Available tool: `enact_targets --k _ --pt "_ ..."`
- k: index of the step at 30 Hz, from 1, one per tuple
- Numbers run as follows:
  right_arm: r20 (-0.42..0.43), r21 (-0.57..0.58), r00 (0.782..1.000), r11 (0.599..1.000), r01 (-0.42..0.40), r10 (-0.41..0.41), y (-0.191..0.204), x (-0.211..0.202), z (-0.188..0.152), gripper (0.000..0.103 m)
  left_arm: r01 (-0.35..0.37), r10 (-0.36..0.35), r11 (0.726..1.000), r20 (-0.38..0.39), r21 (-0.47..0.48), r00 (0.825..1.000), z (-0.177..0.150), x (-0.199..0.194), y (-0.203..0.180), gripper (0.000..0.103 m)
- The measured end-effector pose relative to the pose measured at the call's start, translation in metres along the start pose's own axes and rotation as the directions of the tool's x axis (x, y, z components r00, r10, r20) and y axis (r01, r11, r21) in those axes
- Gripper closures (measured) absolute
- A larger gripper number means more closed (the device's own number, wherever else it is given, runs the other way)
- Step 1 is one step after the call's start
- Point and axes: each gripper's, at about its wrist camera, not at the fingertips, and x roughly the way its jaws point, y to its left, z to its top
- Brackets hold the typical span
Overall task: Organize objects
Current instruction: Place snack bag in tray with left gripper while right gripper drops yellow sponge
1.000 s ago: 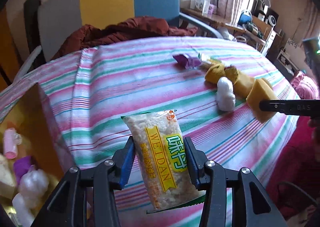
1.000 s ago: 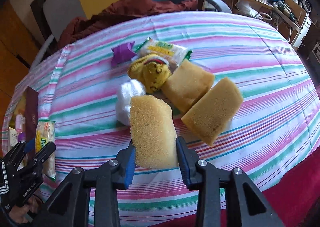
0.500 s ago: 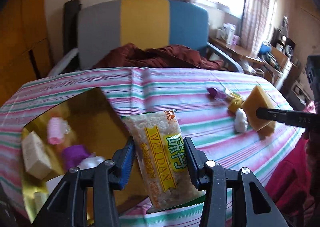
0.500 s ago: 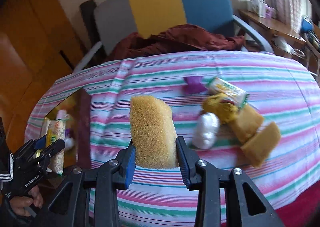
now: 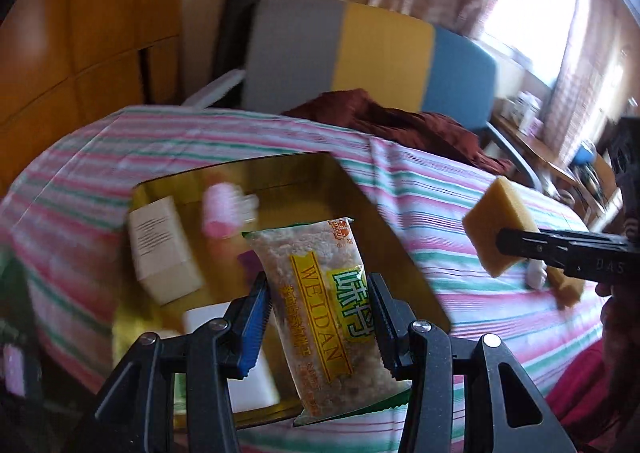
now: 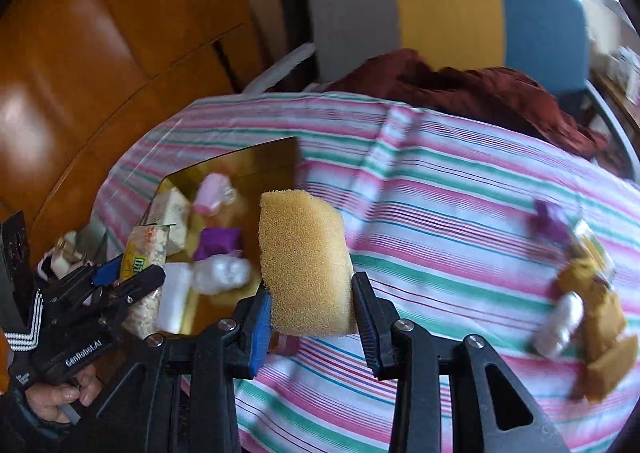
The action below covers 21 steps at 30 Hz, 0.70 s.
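Observation:
My left gripper [image 5: 320, 317] is shut on a clear snack packet [image 5: 320, 309] with a yellow WEIDAN label and holds it above the open gold box [image 5: 384, 225]. It also shows in the right wrist view [image 6: 132, 273]. My right gripper [image 6: 312, 305] is shut on a yellow sponge [image 6: 304, 265], held in the air just right of the box [image 6: 240, 165]. The sponge also shows in the left wrist view [image 5: 492, 221]. The box holds a cream carton [image 5: 160, 249], a pink roll [image 5: 224, 213], a purple wrapper [image 6: 218, 245] and white items.
The round table has a striped cloth [image 6: 440, 213]. On its right lie more sponges [image 6: 608, 357], a yellow toy [image 6: 580, 273], a white item [image 6: 560, 325] and a purple wrapper [image 6: 552, 221]. A chair [image 6: 444, 13] with a red garment [image 6: 480, 89] stands behind. A wooden cabinet [image 6: 100, 53] is at left.
Both grippers have swung left from the pile of items toward the gold box. The packet now hangs over the box, and the sponge has come up beside the box's right edge.

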Motion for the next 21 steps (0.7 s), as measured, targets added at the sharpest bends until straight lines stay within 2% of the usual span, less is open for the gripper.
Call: enact_targets --k 6,9,14,21 --pt "-0.052 -0.07 0.998 0.996 -0.048 0.045 0.037 0.034 0.014 0.066 -0.064 0.064 0.991 -0.004 -0.117 0.998 -0.012 -0.013 0.058 0.055" --pt "-0.068 -0.088 0.996 0.994 -0.062 0.056 0.047 0.049 0.022 0.066 -0.081 0.08 0.986 -0.016 -0.145 0.997 -0.02 -0.016 0.073 0.055" --pt "-0.081 -0.11 0.995 0.992 -0.068 0.059 0.061 0.068 0.037 0.066 -0.054 0.051 0.987 -0.027 -0.153 0.998 -0.026 -0.012 0.077 0.055" --pt "-0.092 -0.107 0.995 0.993 -0.058 0.049 0.064 0.082 0.047 0.066 -0.024 0.02 0.991 -0.033 -0.132 0.999 -0.018 -0.003 0.066 0.055"
